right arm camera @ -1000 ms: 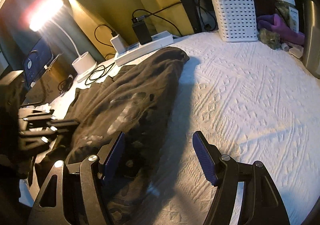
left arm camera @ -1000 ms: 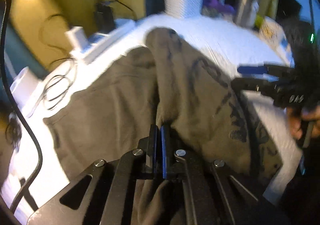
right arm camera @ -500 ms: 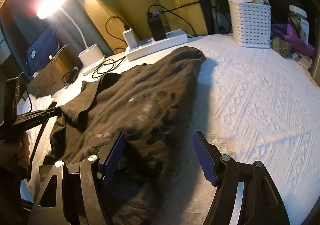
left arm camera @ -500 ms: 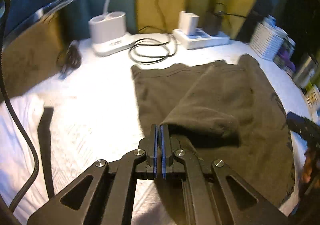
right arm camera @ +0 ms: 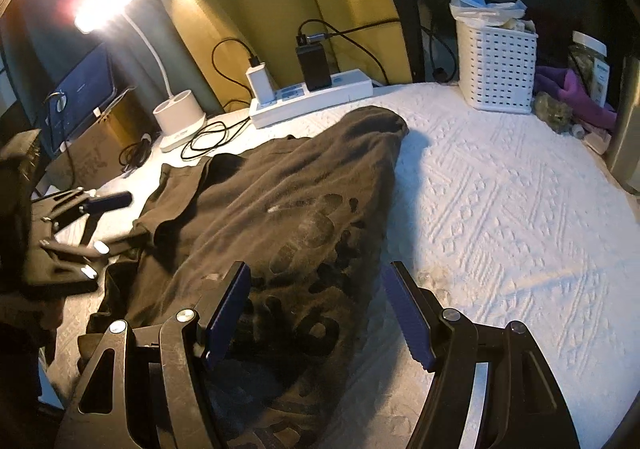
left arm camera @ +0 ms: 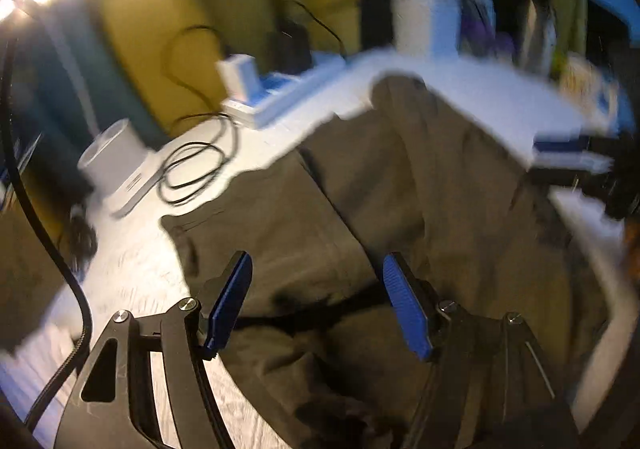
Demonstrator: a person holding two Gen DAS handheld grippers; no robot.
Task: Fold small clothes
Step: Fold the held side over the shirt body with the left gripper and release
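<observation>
A dark olive-brown garment (right arm camera: 288,209) with a dark print lies partly folded on the white textured bedspread (right arm camera: 500,209). It also fills the left wrist view (left arm camera: 380,209), which is blurred. My left gripper (left arm camera: 318,305) is open and empty just above the garment's near part. It also shows at the left of the right wrist view (right arm camera: 100,221). My right gripper (right arm camera: 316,313) is open and empty over the garment's printed near edge. It also shows at the right edge of the left wrist view (left arm camera: 576,157).
At the back stand a white power strip (right arm camera: 312,99) with chargers, a lit desk lamp (right arm camera: 180,117), loose black cables (right arm camera: 208,135) and a white basket (right arm camera: 496,69). A purple cloth (right arm camera: 572,97) and a jar (right arm camera: 590,65) sit at the far right.
My left gripper was shut on a fold of the garment and has opened, letting it drop. Its view has swung fast. The right gripper has stayed open and nearly still.
</observation>
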